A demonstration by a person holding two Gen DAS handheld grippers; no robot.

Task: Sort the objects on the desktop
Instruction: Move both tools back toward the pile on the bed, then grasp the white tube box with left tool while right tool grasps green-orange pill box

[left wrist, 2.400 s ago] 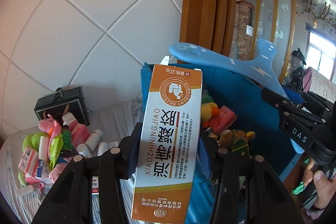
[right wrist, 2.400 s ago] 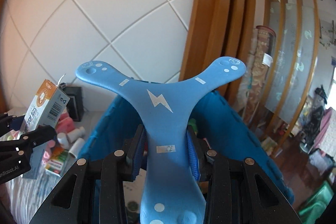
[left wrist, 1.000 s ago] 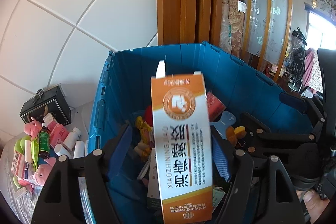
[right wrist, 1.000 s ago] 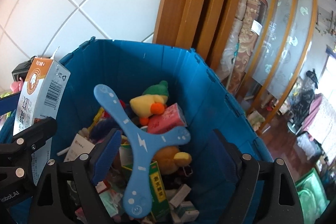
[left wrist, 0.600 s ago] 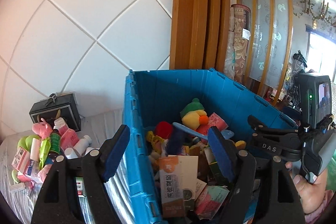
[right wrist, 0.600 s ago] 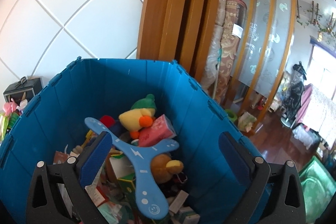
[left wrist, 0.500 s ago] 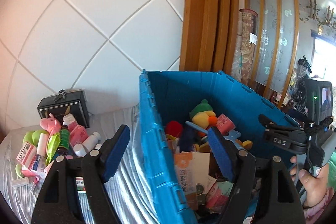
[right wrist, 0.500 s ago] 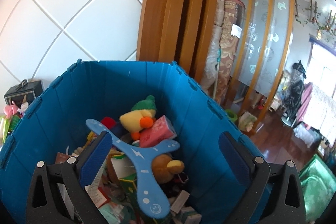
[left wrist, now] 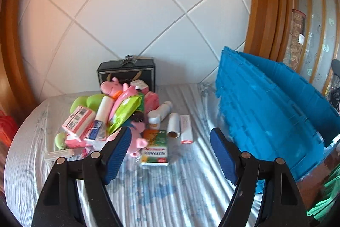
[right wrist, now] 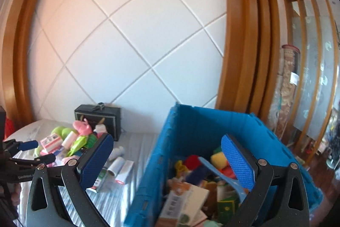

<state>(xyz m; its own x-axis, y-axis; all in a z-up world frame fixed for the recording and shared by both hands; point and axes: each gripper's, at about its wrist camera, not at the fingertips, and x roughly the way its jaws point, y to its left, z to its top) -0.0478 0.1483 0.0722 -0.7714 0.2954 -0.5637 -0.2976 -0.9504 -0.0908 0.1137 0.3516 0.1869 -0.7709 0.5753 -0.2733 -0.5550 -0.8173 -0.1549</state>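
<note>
My left gripper (left wrist: pixel 170 152) is open and empty. It points down at a pile of small objects on the striped cloth: a green-and-orange box (left wrist: pixel 156 147) lies just beyond the fingertips, with a pink pig plush (left wrist: pixel 112 86), a green packet (left wrist: pixel 125 110) and a white roll (left wrist: pixel 174 124) behind it. My right gripper (right wrist: pixel 166 160) is open and empty above the left wall of the blue crate (right wrist: pixel 167 142). Inside the crate lie the blue boomerang (right wrist: pixel 218 171) and the orange-and-white medicine box (right wrist: pixel 182 201) among toys. The left gripper (right wrist: pixel 37 151) shows at the left edge of the right wrist view.
A black gift box (left wrist: pixel 126 73) stands against the white quilted wall behind the pile. The blue crate (left wrist: pixel 276 112) fills the right side of the table. A white bottle (left wrist: pixel 161 110) and a pink-and-white carton (left wrist: pixel 186 129) lie between pile and crate.
The left gripper let the medicine box drop into the crate and swung left over the pile. The right gripper released the boomerang, opened wider and turned left over the crate wall.
</note>
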